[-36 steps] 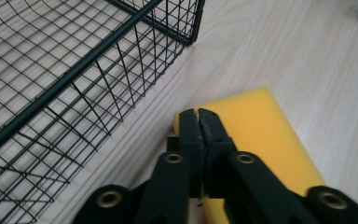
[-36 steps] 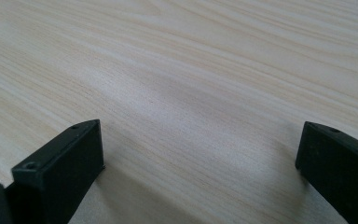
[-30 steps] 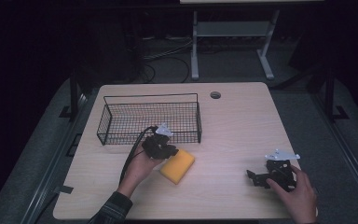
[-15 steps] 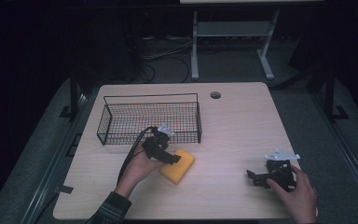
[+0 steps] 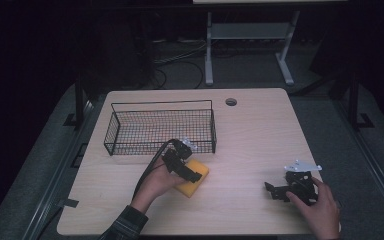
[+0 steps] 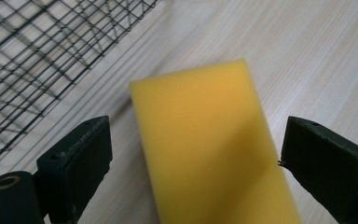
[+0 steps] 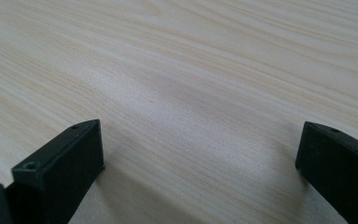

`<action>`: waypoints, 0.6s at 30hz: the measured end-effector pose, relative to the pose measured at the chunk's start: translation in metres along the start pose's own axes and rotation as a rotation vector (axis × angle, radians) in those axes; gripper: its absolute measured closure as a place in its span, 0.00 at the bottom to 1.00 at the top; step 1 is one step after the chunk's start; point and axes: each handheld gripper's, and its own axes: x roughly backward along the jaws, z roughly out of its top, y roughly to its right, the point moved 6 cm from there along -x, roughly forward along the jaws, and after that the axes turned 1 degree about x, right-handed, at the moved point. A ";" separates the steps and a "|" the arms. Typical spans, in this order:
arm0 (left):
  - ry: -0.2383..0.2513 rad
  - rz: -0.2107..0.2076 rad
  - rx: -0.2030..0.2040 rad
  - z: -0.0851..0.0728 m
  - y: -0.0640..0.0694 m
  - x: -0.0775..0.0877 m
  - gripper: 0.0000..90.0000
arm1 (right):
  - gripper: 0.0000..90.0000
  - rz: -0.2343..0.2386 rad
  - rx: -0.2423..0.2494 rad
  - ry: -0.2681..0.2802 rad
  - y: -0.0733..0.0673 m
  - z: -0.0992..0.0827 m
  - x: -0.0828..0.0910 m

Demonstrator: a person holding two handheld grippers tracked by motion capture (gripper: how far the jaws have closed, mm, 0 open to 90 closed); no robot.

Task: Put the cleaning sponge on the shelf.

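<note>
A yellow sponge (image 5: 196, 178) lies flat on the wooden table (image 5: 260, 140), just in front of the wire basket (image 5: 160, 103). My left gripper (image 5: 190, 172) reaches over it from the left. In the left gripper view the sponge (image 6: 205, 140) sits between the black jaws of the left gripper (image 6: 196, 158), which have just been opening. The left jaw stands off from the sponge and the right jaw is close by its edge. My right gripper (image 5: 275, 191) rests at the table's front right, and its jaws (image 7: 200, 154) are wide open over bare wood.
The black wire basket (image 6: 37, 56) stands at the back left of the table with nothing in it. A round cable hole (image 5: 231, 102) is near the far edge. A cable trails from the left gripper. Dark floor and a white stand lie beyond the table.
My left gripper's jaws have spread apart around the sponge, which stays on the table. The right hand has not moved.
</note>
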 end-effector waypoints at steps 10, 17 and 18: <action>-0.039 0.021 -0.010 -0.002 0.007 -0.017 0.09 | 0.00 0.000 0.000 0.000 0.000 0.000 0.000; -0.077 0.025 -0.010 -0.007 0.007 -0.028 0.09 | 0.00 0.000 0.000 0.000 0.000 0.000 0.000; -0.079 0.029 -0.016 -0.007 0.007 -0.028 0.09 | 0.00 0.000 0.000 0.000 0.000 0.000 0.000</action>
